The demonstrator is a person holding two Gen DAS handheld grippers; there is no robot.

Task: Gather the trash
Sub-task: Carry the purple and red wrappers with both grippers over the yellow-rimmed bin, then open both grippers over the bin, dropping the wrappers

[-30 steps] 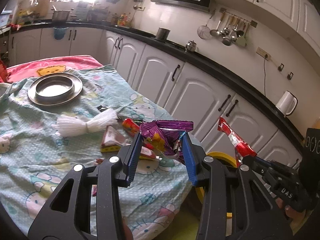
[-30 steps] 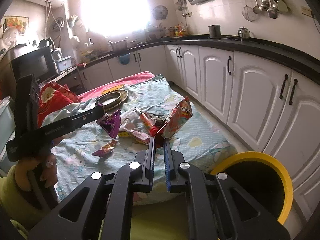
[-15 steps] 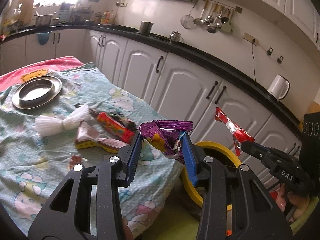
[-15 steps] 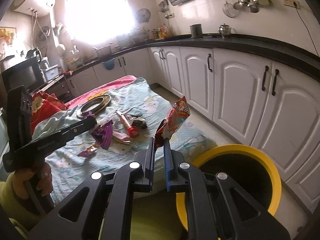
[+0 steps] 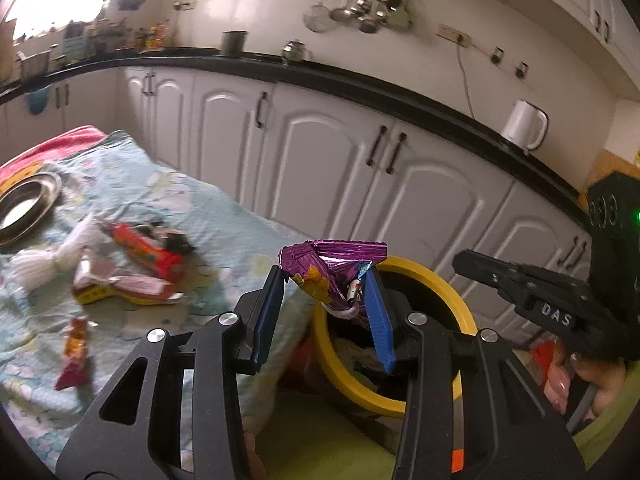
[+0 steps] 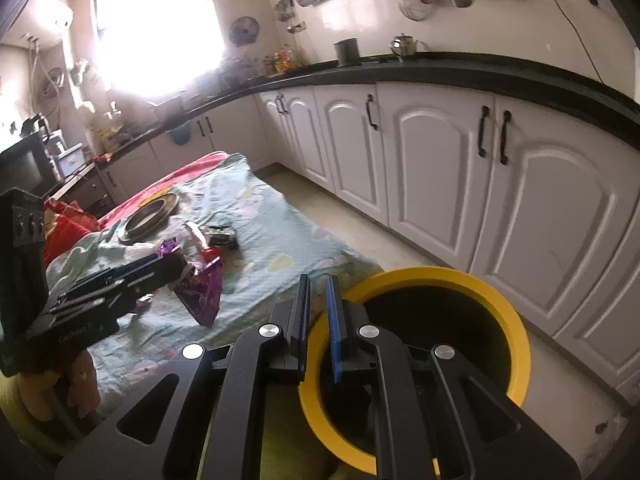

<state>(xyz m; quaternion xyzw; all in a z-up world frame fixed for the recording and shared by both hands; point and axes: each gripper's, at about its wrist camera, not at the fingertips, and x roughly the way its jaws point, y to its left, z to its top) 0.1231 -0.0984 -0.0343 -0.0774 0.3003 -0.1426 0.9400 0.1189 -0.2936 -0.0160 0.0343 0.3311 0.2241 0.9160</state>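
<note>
Now left tool grips one purple wrapper over one yellow bin; right tool closed, empty.

Your left gripper and purple wrapper cover the near-left rim of the yellow bin in the left wrist view, so its contents show only as dark, unreadable shapes. In the right wrist view your right gripper hides the bin's near-left rim and its inside is black. The wrappers on the table are smeared by blur, print illegible. The metal plate is cut by the left edge. Counter bottles are too small to tell.
</note>
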